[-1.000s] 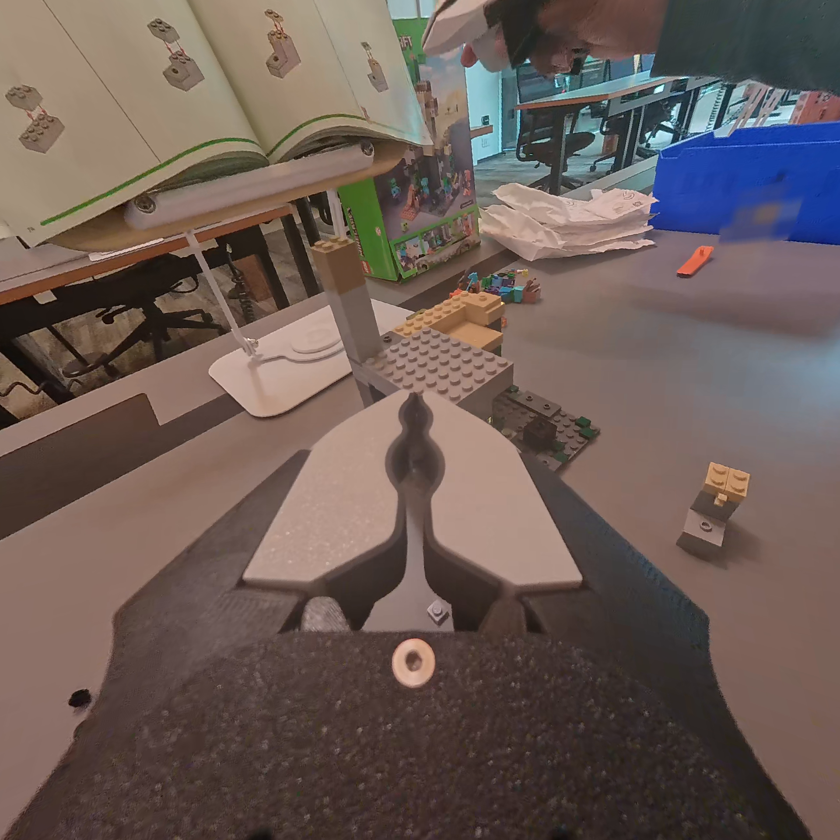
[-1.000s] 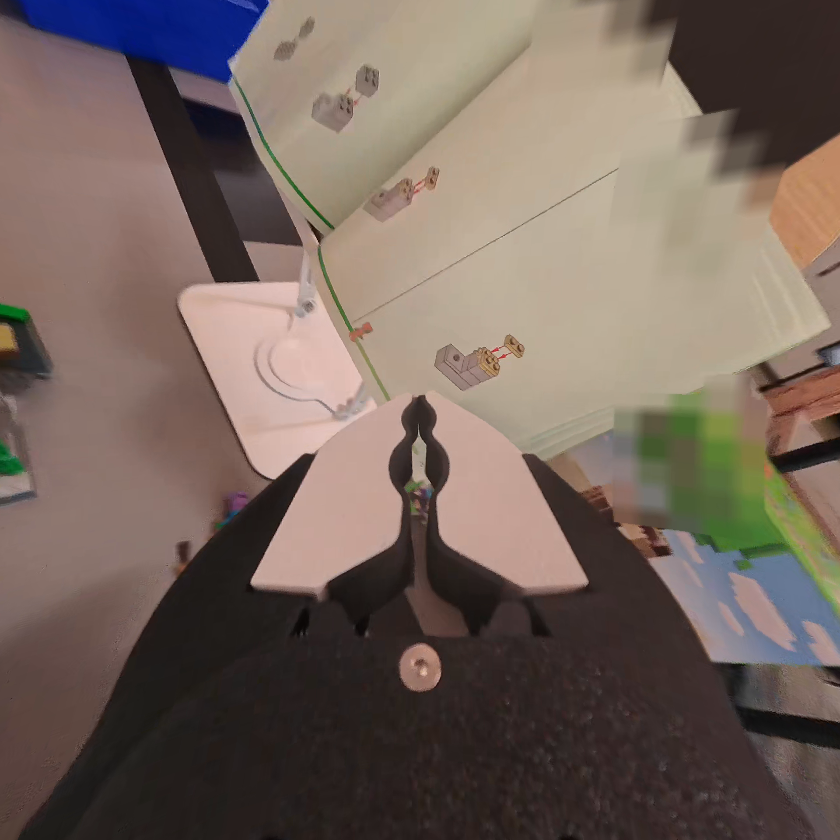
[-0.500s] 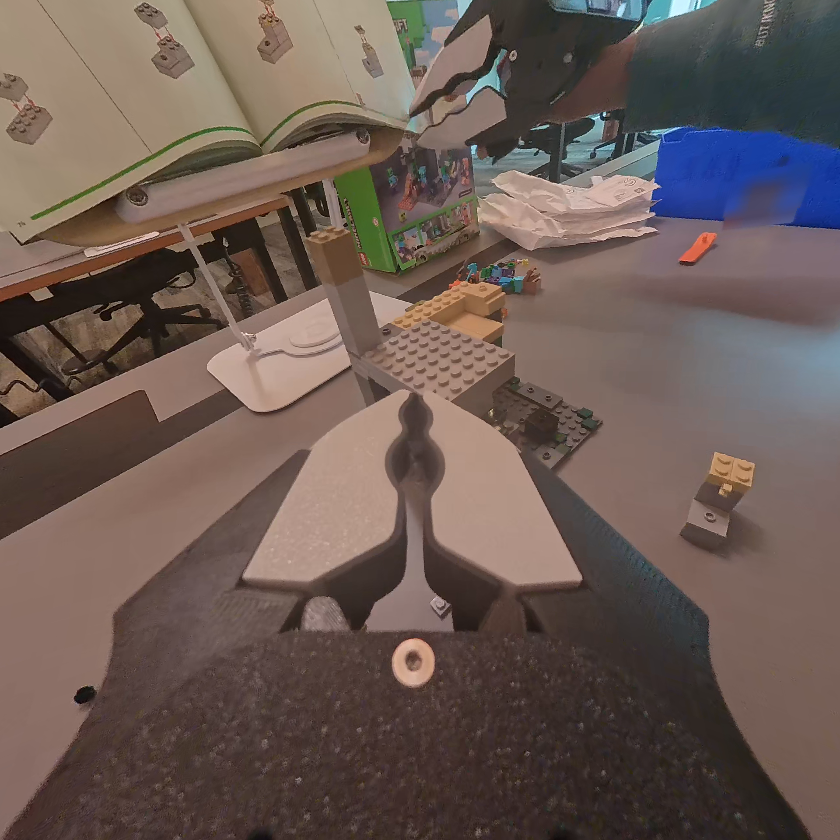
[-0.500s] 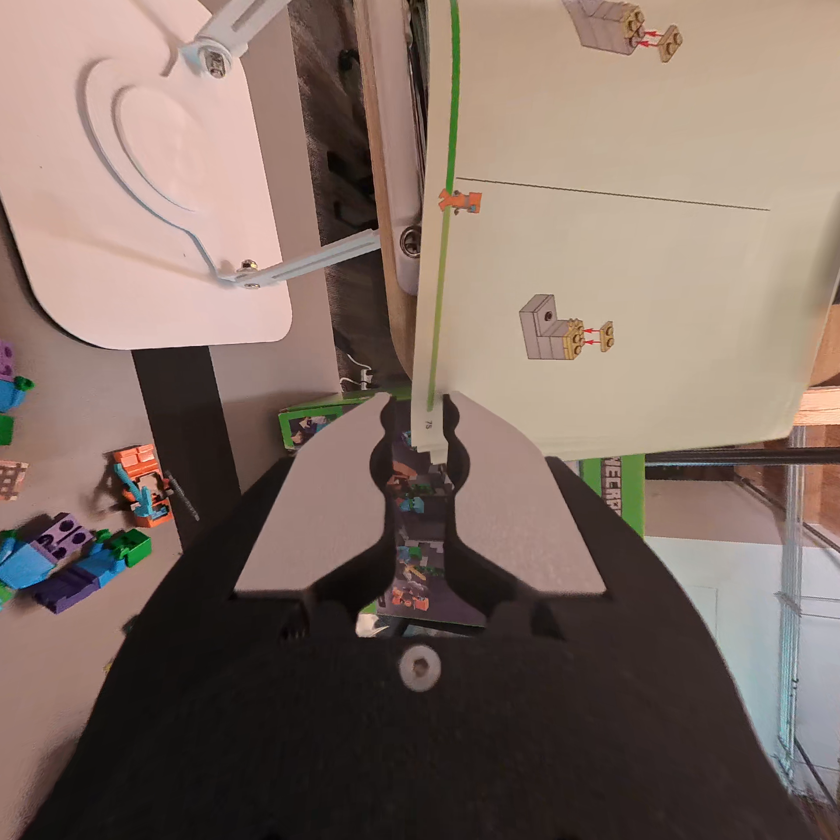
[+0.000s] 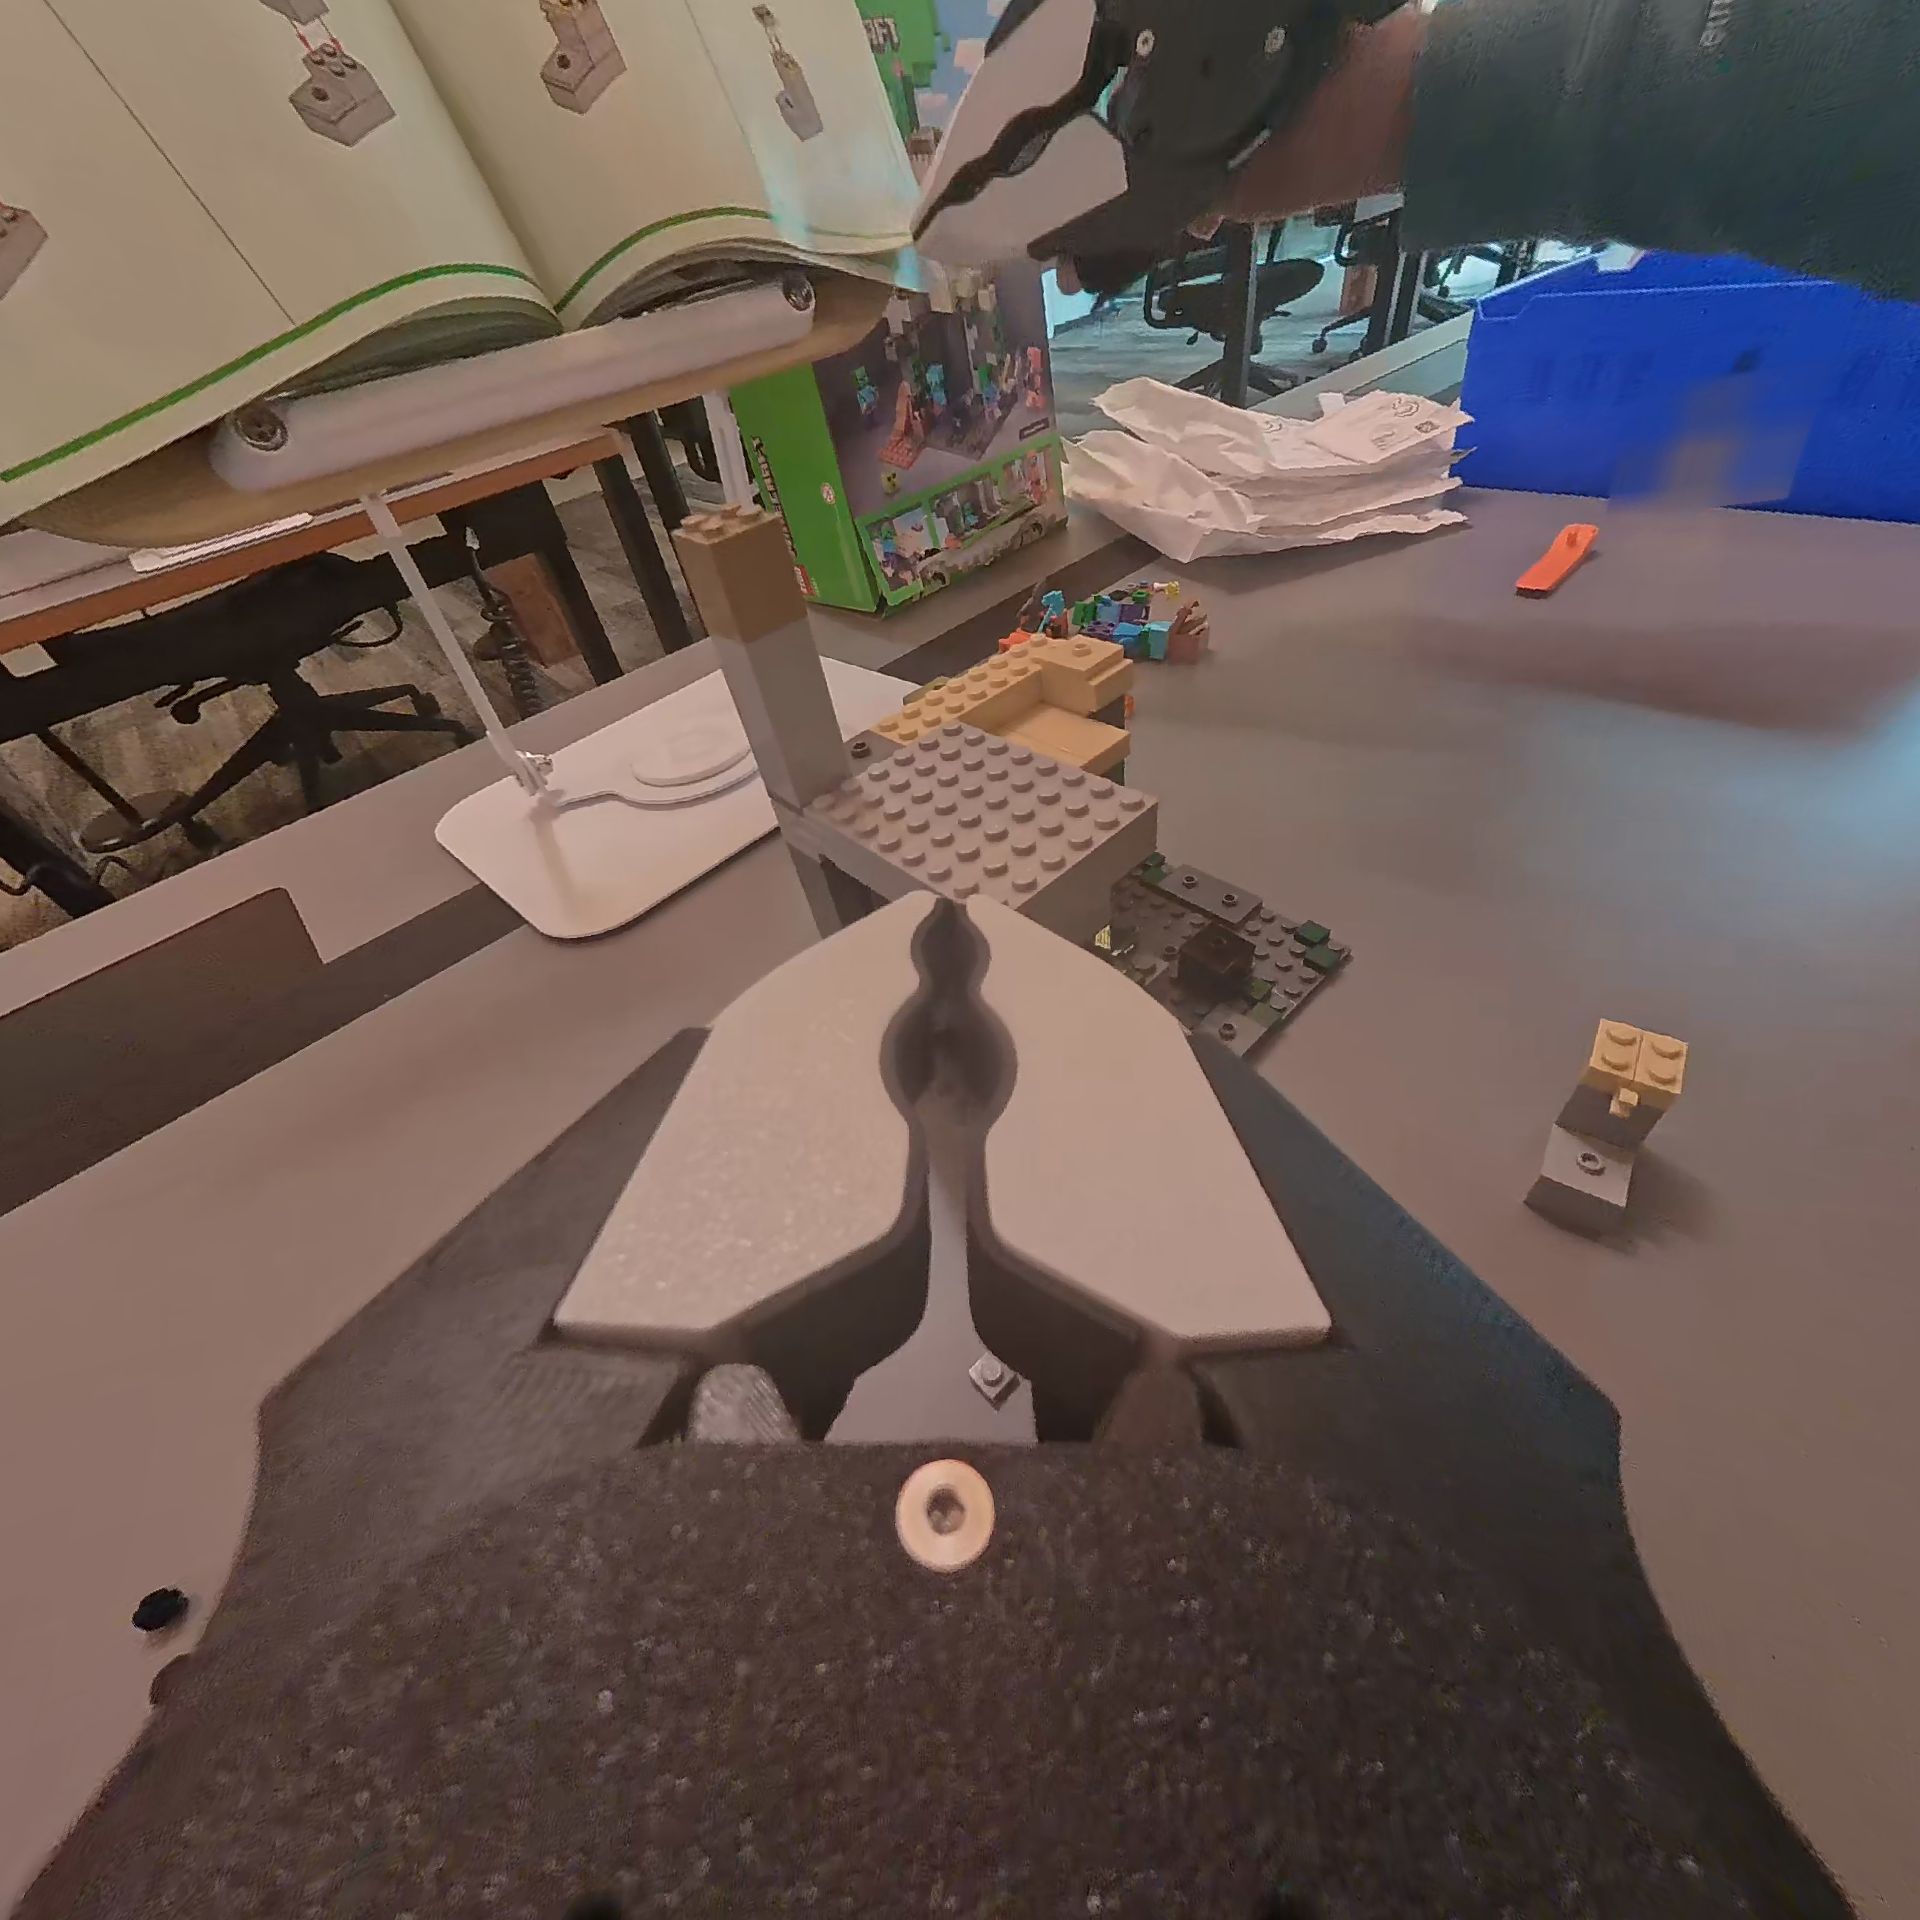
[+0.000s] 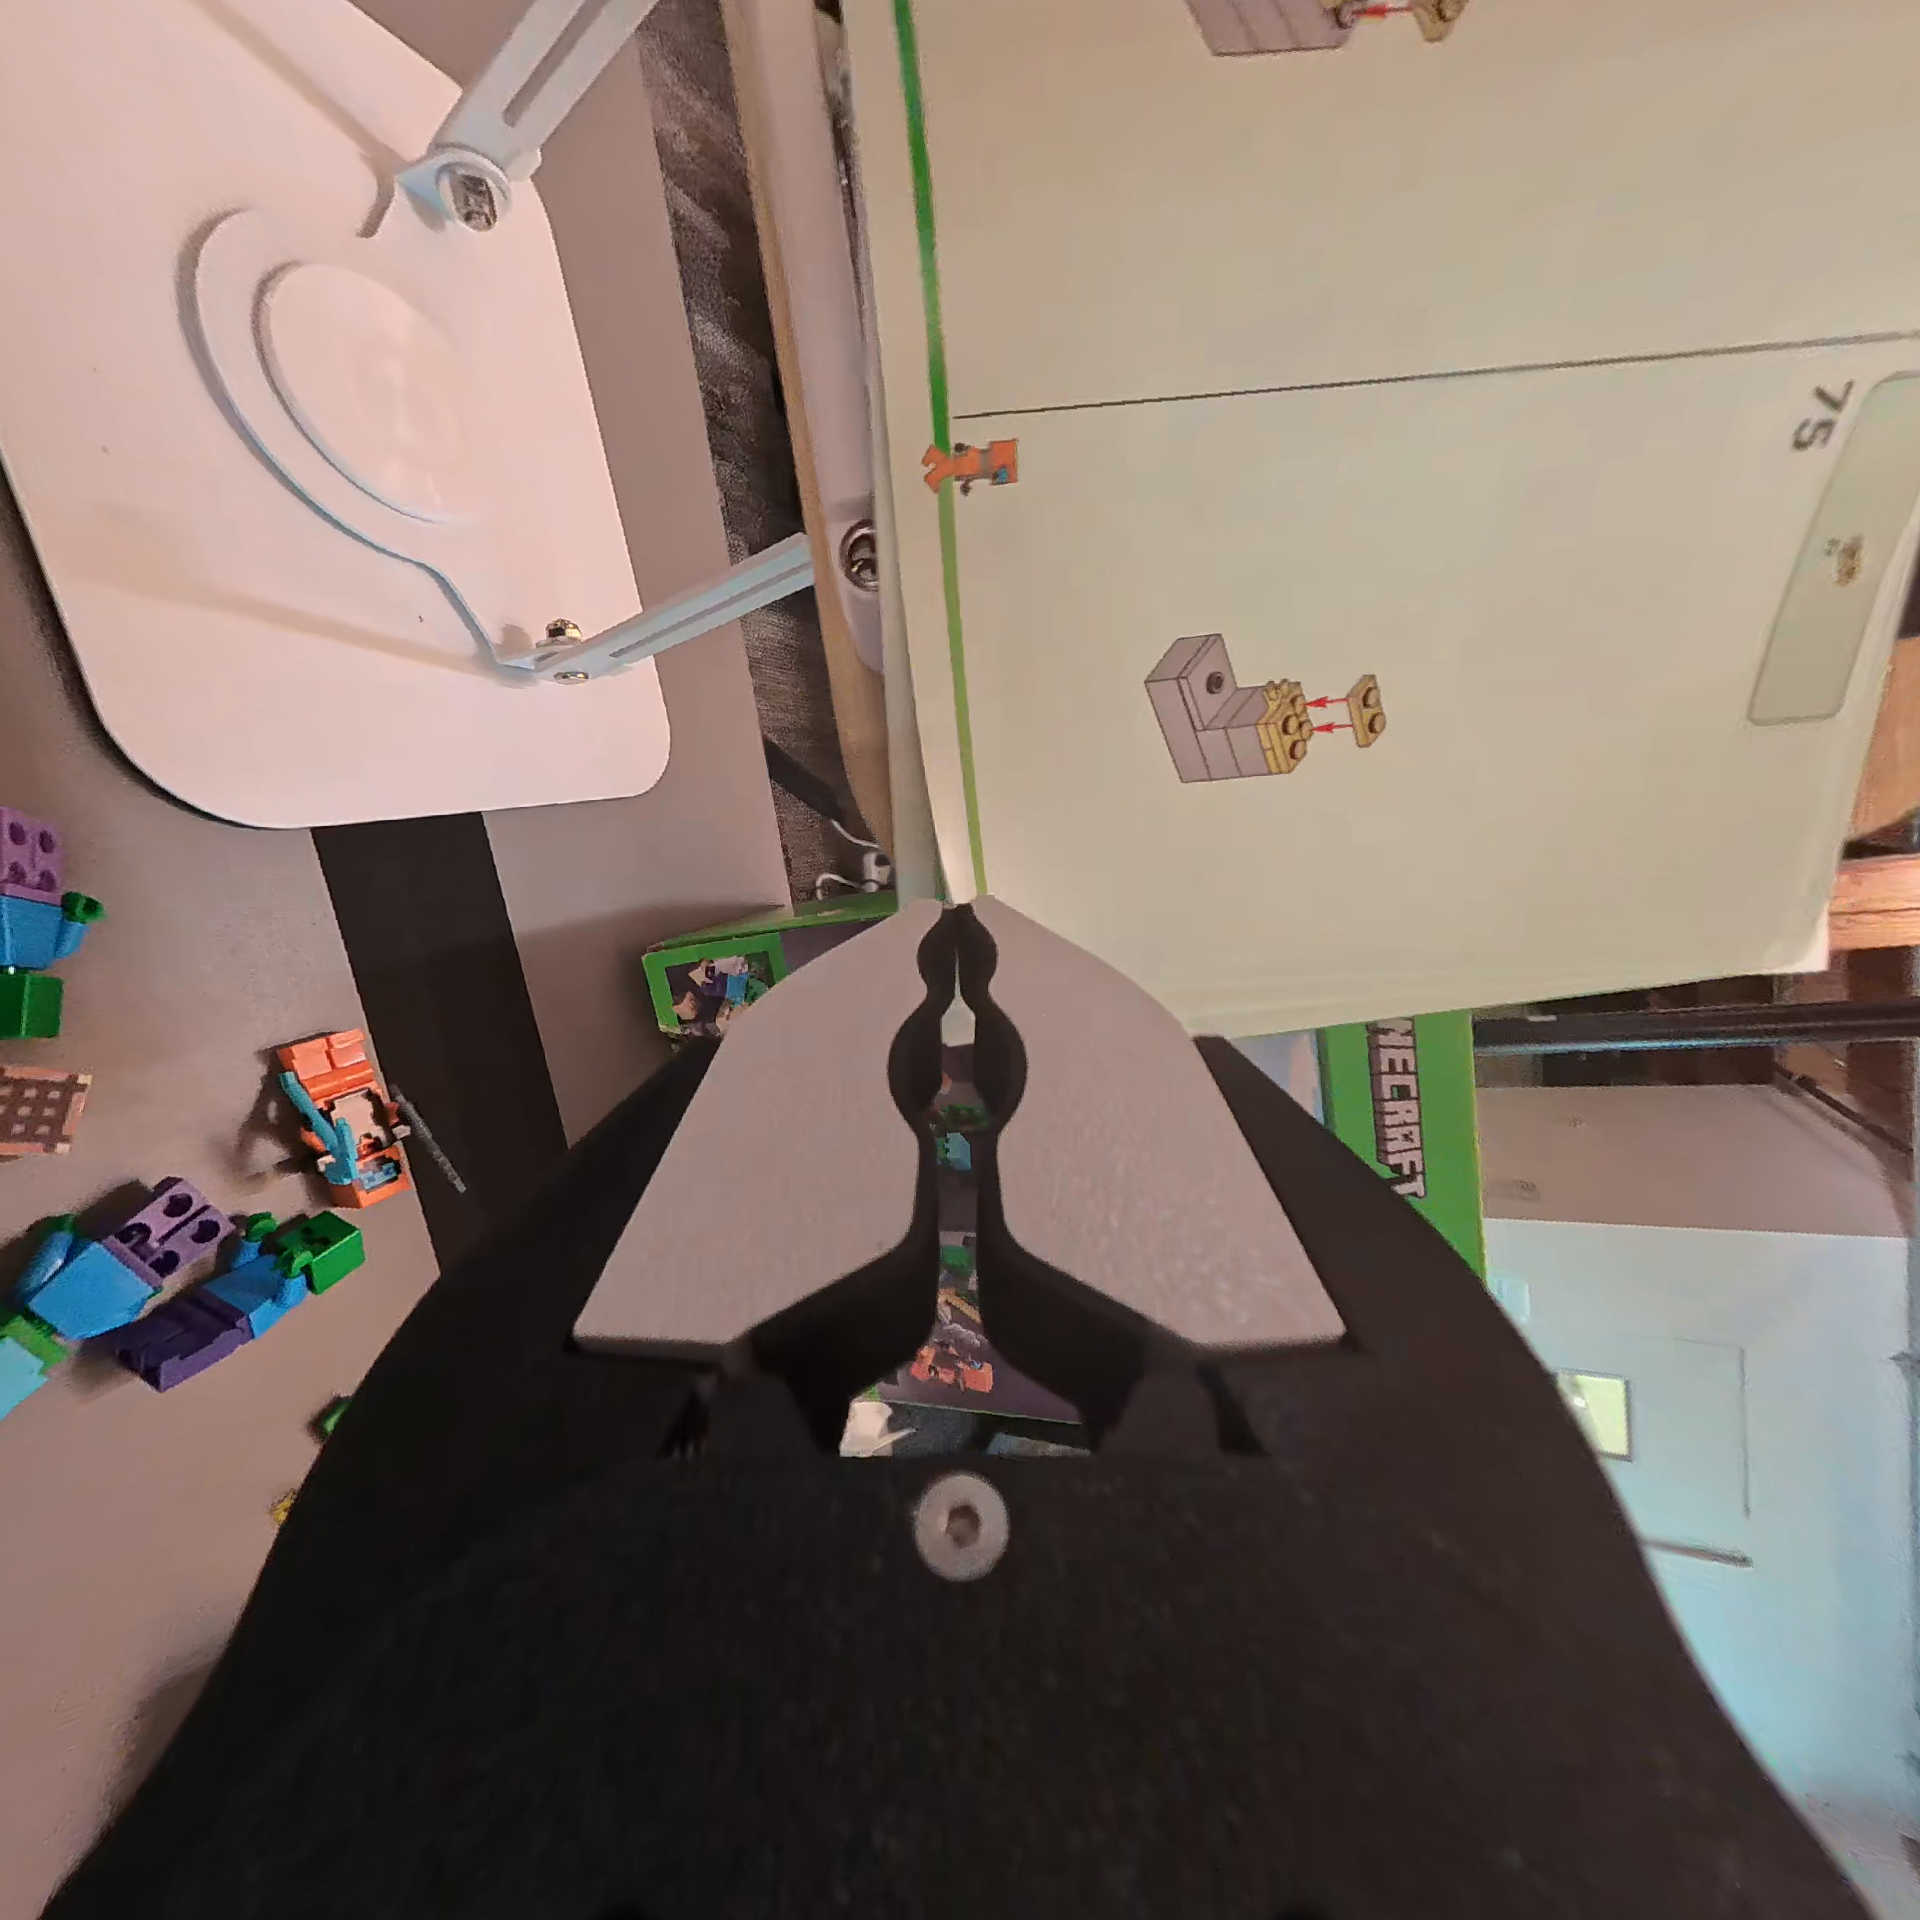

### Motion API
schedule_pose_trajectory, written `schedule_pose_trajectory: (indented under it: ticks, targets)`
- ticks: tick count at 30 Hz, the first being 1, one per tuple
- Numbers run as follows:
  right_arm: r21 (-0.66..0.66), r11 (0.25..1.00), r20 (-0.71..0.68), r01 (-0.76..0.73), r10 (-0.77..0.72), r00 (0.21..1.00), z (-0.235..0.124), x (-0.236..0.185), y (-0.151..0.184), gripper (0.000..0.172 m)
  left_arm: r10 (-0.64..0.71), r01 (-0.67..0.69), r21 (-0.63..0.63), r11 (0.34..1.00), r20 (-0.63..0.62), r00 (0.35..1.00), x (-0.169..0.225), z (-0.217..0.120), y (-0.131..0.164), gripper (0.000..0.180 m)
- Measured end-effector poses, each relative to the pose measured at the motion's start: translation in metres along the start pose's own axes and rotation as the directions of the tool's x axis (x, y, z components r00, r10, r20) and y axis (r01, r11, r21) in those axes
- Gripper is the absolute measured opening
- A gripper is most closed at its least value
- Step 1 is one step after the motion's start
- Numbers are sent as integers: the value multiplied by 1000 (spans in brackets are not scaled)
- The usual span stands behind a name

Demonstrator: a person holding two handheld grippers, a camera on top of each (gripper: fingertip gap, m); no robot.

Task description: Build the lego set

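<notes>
Grey bench [image 5: 1558,810] surface is seen beneath a brick model [image 5: 987,821] and a white stand [image 6: 343,436] carrying an open instruction booklet [image 6: 1403,520]. The left gripper [image 5: 943,914] is held low before the model, jaws clenched on nothing. The right gripper [image 6: 961,912] is clamped on the page corner [image 6: 951,883]; thin paper could be torn or creased if pulled sharply.

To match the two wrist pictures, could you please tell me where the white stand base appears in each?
Left wrist view: white stand base sits left of centre on the table, beside the grey brick build.
Right wrist view: it fills the upper left.
Shared landmark: the open instruction booklet.
</notes>
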State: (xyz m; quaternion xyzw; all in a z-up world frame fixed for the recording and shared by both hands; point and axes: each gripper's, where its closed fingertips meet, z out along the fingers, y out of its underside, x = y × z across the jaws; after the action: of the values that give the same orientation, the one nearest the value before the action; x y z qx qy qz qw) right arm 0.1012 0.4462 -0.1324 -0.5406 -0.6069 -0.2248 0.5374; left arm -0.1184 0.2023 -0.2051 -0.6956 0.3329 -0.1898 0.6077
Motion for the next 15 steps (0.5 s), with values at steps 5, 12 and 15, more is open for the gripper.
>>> schedule_pose_trajectory:
  ticks: [5, 12, 15]
  targets:
    - [8, 999, -9, -32, 32, 999, -5, 10, -3, 0, 1, -1, -3, 1000, -8, 1000, 1, 0, 0, 0]
    - [111, 980, -4, -167, 168, 986, -15, 24, -32, 0, 1, 0, 4, 1000, -9, 1000, 1, -2, -2, 0]
    - [141, 969, 16, -201, 201, 979, -14, 27, -47, 0, 3, -3, 4, 1000, -11, 1000, 2, -2, -3, 0]
